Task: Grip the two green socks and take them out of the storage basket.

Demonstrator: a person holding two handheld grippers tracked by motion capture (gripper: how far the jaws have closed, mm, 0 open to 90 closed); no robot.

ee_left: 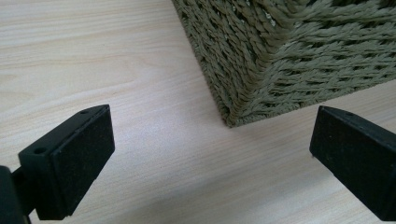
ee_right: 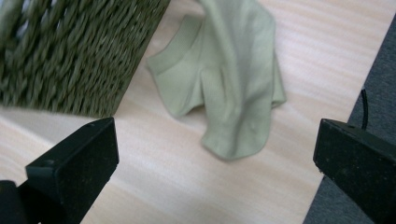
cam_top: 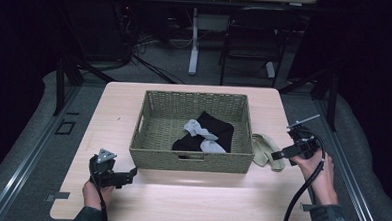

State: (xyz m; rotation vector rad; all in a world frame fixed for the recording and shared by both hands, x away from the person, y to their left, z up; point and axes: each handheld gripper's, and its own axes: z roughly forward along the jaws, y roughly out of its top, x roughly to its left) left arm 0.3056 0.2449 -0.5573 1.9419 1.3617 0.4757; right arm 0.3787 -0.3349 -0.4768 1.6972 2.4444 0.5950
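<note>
my right gripper is spread, sock just ahead; my left gripper is spread, basket corner ahead.

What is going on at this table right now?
A person holds a gripper in each hand beside a woven basket that contains black clothing and grey socks. The right gripper, jaws open, points at a pale green sock lying on the table by the basket's right side. The left gripper, also open and empty, faces the basket's near left corner.
</note>
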